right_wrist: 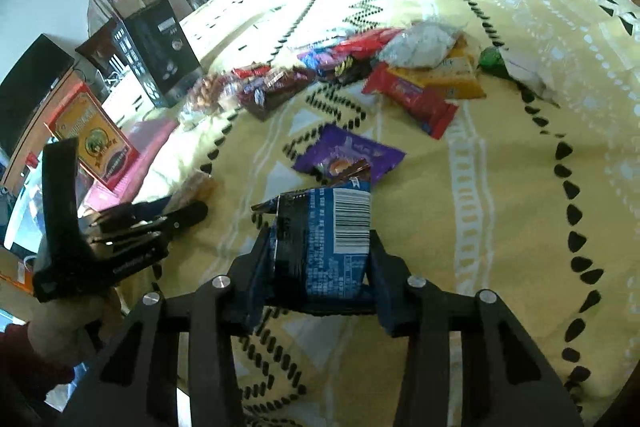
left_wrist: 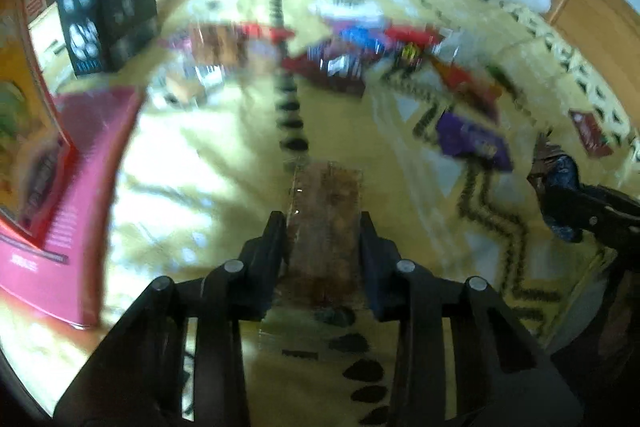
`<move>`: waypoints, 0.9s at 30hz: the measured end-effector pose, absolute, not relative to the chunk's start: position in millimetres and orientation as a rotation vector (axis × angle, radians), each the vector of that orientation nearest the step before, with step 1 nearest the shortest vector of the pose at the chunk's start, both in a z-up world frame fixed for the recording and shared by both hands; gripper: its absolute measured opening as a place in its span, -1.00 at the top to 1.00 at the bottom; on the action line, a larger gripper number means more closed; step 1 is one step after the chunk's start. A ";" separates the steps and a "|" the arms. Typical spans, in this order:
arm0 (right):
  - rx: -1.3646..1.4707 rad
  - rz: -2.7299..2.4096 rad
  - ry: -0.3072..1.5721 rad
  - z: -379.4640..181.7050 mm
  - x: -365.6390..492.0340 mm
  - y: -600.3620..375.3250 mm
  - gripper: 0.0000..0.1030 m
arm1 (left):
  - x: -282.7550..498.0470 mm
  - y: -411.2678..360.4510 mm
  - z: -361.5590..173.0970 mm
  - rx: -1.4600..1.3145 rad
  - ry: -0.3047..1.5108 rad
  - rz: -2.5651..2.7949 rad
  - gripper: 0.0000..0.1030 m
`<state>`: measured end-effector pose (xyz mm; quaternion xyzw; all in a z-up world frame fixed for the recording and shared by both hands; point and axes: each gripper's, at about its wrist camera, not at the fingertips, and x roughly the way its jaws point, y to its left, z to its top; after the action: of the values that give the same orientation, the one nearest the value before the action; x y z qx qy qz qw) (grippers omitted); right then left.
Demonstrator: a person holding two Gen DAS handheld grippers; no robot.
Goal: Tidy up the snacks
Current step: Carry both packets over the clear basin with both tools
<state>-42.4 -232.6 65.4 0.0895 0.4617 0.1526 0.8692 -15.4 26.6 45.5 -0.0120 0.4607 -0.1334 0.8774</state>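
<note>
No brand name is legible; the blue-and-black snack packet (right_wrist: 324, 239) shows a white barcode panel and fine print too small to read. The right gripper (right_wrist: 320, 247) clamps this packet between its 2 fingers. The left gripper (left_wrist: 323, 227) grips a brown snack bar in clear wrap (left_wrist: 325, 223), which projects forward past the fingertips. Ahead of both grippers, a purple packet (right_wrist: 348, 155) and mixed snacks (right_wrist: 360, 67) lie on the yellow patterned bedspread (right_wrist: 500, 187).
</note>
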 end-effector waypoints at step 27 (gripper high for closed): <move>0.022 0.913 0.676 293.7 12.0 90.3 0.08 | -75.8 281.0 246.1 -0.184 0.529 0.349 0.32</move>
<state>12.0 90.3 293.7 0.0103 0.3200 0.4322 0.8430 -75.8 281.0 246.1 -0.0901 0.2597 0.1715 0.9460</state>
